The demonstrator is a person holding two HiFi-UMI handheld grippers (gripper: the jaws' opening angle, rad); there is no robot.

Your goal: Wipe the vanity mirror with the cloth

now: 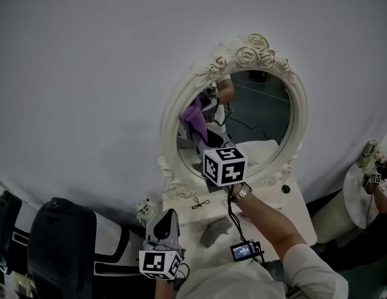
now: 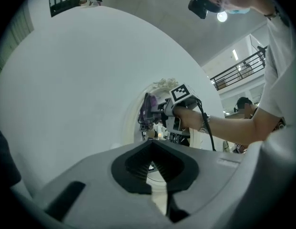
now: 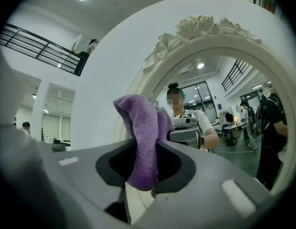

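Nearest the viewer, the left gripper [image 1: 166, 218] hangs low over the front of the white tabletop [image 1: 294, 208], its jaws together with nothing between them. Further in, the right gripper [image 3: 147, 163] is raised on an outstretched arm, its jaws clamped on a purple cloth [image 3: 143, 132] that bunches up above them. The cloth sits at the left part of the glass of the oval vanity mirror [image 1: 258, 120], close to its white frame carved with roses; whether it presses on the glass cannot be told.

The grip looks like a narrow pinch, so a firm rub could drag the cloth out of the jaws. The hard jaw tips might also strike the glass or the carved frame if the cloth slides aside. A hard push could rock the mirror on its stand.

The tabletop carries a small grey object [image 1: 215, 233] and a dark hair clip [image 1: 200, 202]. A black chair [image 1: 59, 248] stands to the left. Behind is a plain grey wall [image 1: 87, 73]; beyond it is a bright hall with railings and ceiling lights.
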